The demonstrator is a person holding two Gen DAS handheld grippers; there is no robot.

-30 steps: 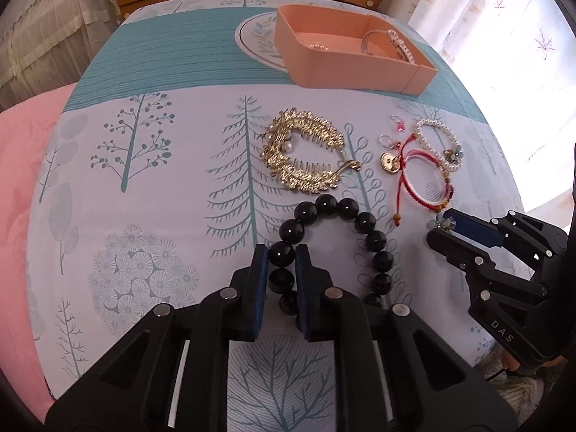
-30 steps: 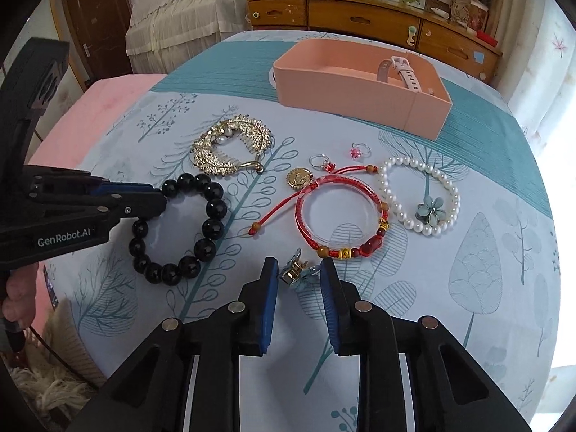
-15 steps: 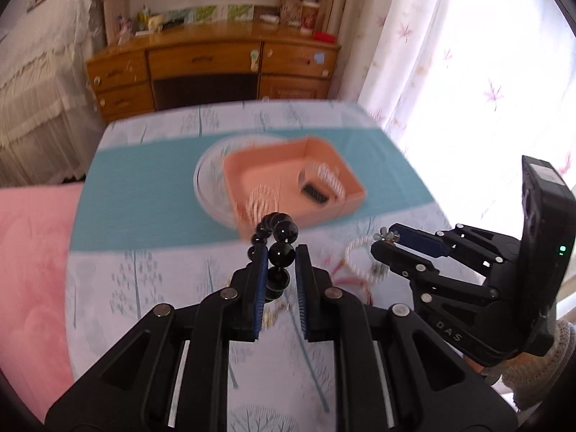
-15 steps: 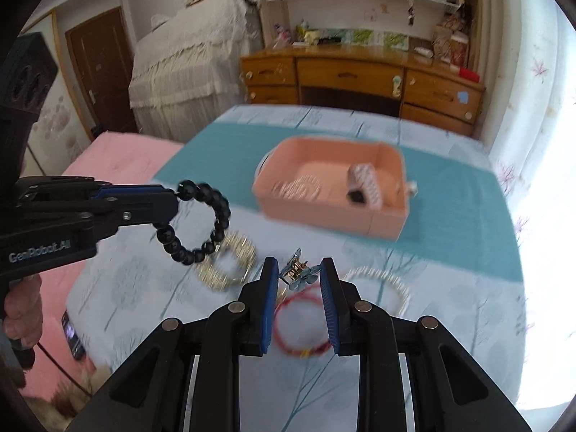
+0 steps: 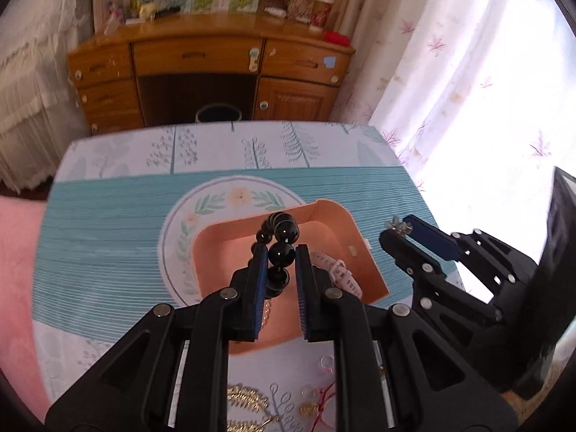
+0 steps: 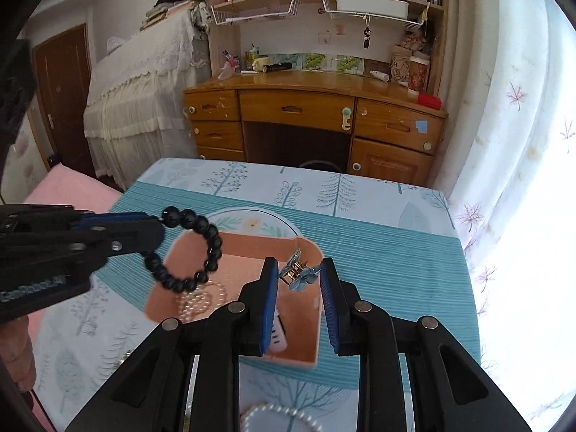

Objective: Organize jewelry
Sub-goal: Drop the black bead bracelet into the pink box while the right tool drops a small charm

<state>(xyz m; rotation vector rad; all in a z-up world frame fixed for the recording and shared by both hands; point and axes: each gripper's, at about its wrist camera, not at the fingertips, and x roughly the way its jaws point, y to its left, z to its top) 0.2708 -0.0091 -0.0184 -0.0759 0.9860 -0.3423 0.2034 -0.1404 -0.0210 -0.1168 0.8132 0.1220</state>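
We hold the black bead bracelet (image 5: 282, 248) clamped by one bead in our left gripper (image 5: 281, 252), its loop hanging edge-on above the pink box (image 5: 216, 244). Our right gripper (image 6: 298, 277) pinches a small hair clip (image 6: 300, 273) over the box's right end, probably lying crosswise between the pads.

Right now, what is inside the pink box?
Inside the pink box: a pearl strand and a white watch strap. The grippers and black bead bracelet cover part of its floor.
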